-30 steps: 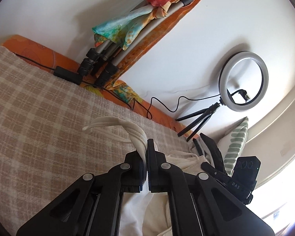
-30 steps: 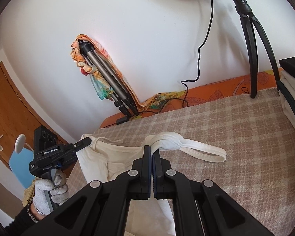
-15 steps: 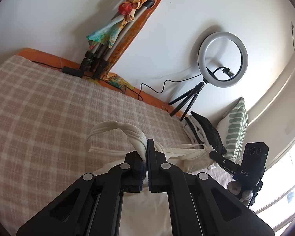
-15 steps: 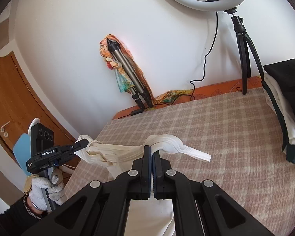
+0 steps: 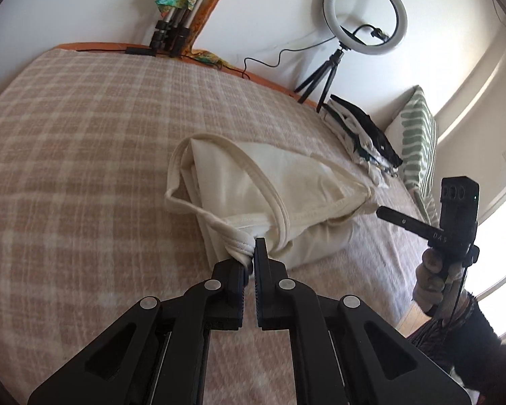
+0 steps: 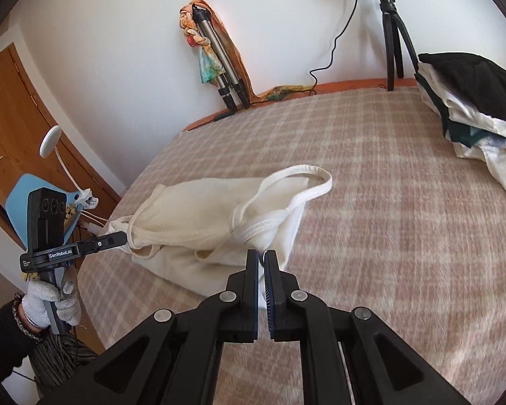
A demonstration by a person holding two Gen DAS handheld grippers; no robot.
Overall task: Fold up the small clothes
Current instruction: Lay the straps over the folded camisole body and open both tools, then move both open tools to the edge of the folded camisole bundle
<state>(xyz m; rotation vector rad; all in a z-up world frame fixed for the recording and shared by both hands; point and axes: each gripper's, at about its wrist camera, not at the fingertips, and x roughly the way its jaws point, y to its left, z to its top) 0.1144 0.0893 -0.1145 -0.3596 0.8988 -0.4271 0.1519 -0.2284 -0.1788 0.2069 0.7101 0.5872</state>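
Bed [image 5: 84, 155]: covered by a beige-and-cream checked blanket; orange edge along the wall side.

Door [image 6: 3, 108]: brown wood, at the room's left in the right wrist view.

Clothes pile [image 6: 472, 101]: black, white and dark green garments, heaped at the far right of the bed, beside a green-striped pillow [image 5: 418, 141].

Top [image 5: 286, 195]: cream, sleeveless, lying folded over itself on the blanket near the bed's near edge, straps looped loose at its far side.

Ring light [image 5: 364, 20]: on a small black tripod at the wall, cable trailing down.

Tripod [image 6: 216, 57]: folded, leaning on the wall, with a coloured scarf [image 6: 202, 50] draped on it.

Left gripper [image 5: 254, 260]: jaws nearly together, pinching a bunched strap of the top.

Right gripper [image 6: 261, 260]: jaws narrow, a thin edge of white cloth between them at the top's corner.

Gloved hand [image 6: 50, 303]: grasping the left gripper's handle.
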